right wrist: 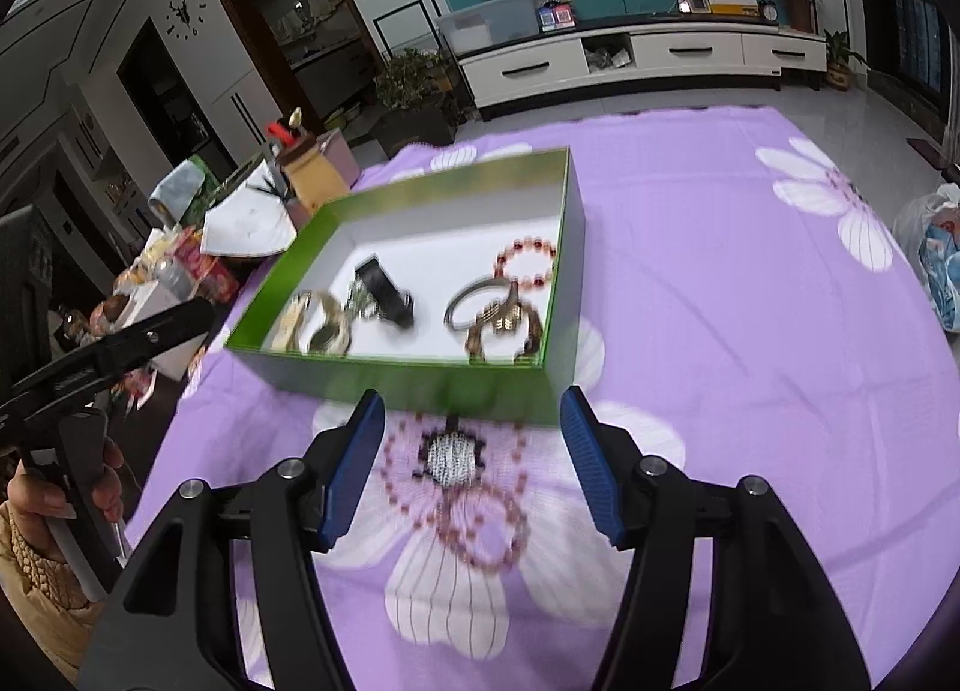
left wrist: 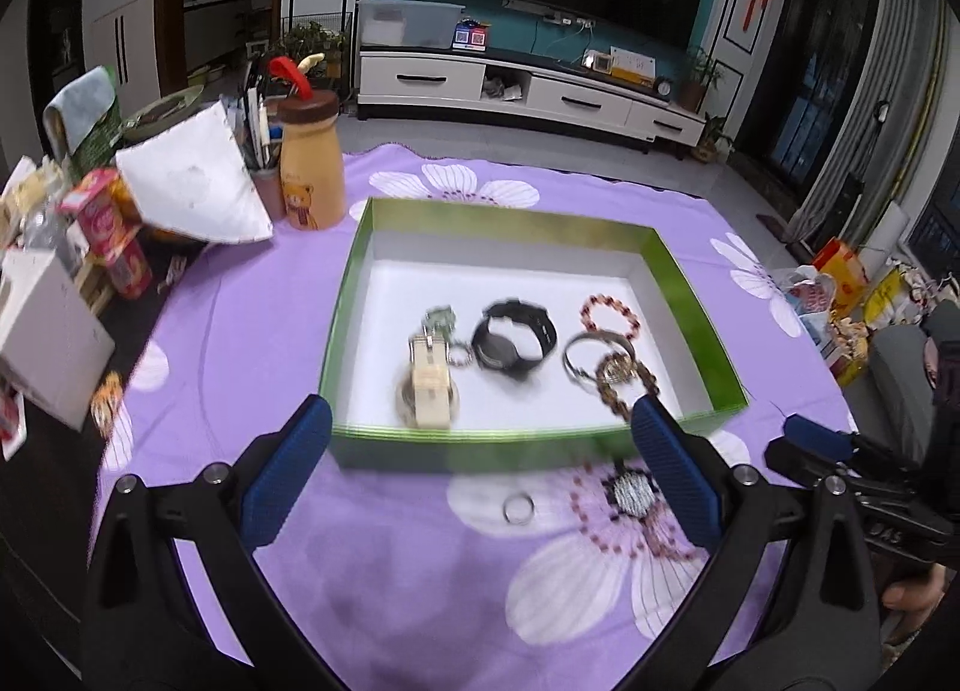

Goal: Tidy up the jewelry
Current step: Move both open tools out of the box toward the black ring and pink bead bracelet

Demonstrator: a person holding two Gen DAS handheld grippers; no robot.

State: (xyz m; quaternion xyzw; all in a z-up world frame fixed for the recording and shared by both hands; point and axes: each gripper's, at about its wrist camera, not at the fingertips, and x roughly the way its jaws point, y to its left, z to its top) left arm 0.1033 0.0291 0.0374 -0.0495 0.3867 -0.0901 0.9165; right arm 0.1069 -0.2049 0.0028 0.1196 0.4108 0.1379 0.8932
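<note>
Small silver metal ring [left wrist: 518, 509] on purple floral cloth [left wrist: 384, 601], between spread, empty left gripper [left wrist: 480, 475] jaws; pale pink beaded bracelet [right wrist: 480, 517] between spread, empty right gripper [right wrist: 474, 463] jaws.

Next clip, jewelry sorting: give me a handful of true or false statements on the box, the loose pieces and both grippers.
1. The black wristwatch lies inside the green-walled cardboard box. True.
2. A small silver ring lies on the purple flowered cloth, outside the box. True.
3. The left gripper is clamped on the ring. False: its jaws stand open, empty.
4. The right gripper holds the pink bead bracelet. False: the bracelet lies on the cloth.
</note>
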